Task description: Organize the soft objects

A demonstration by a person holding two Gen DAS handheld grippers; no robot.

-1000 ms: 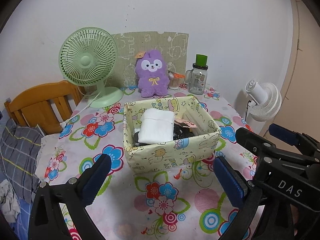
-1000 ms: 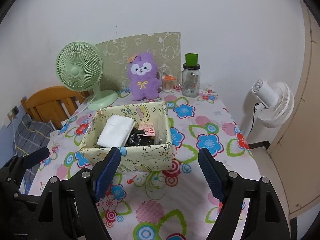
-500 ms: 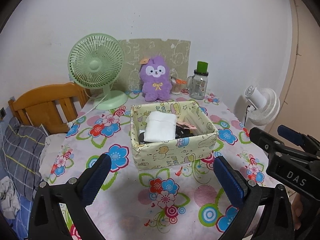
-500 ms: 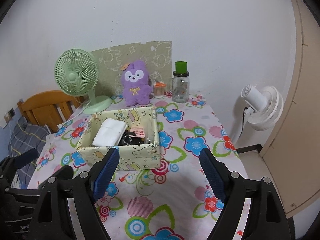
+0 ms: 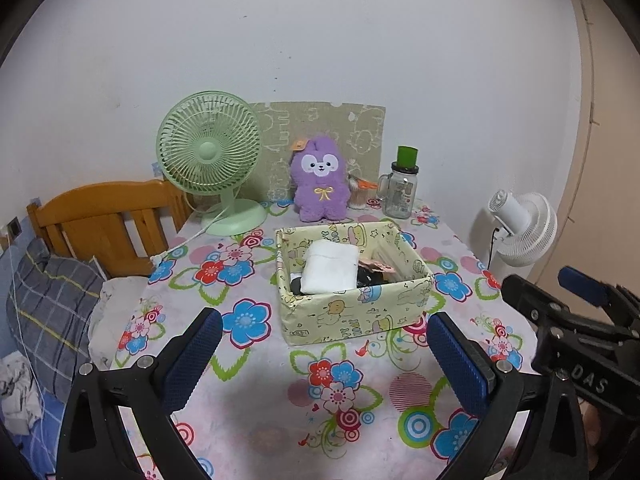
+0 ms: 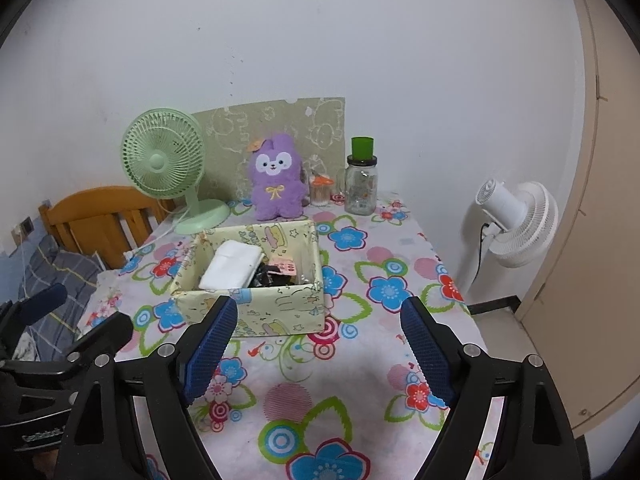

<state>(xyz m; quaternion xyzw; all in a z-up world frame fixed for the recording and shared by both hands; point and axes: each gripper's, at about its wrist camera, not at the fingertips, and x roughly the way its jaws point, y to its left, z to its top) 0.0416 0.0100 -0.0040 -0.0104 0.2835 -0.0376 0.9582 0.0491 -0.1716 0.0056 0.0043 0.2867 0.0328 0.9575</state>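
Floral table [image 5: 256,432] is shrinking toward frame centre as both grippers, left [image 5: 320,356] and right [image 6: 318,354], are backing off wide open and empty, box [image 5: 352,316] seemingly packed.

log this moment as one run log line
left claw: open, empty | right claw: open, empty | fabric box: on table, holds folded white cloth | purple plush: upright behind box
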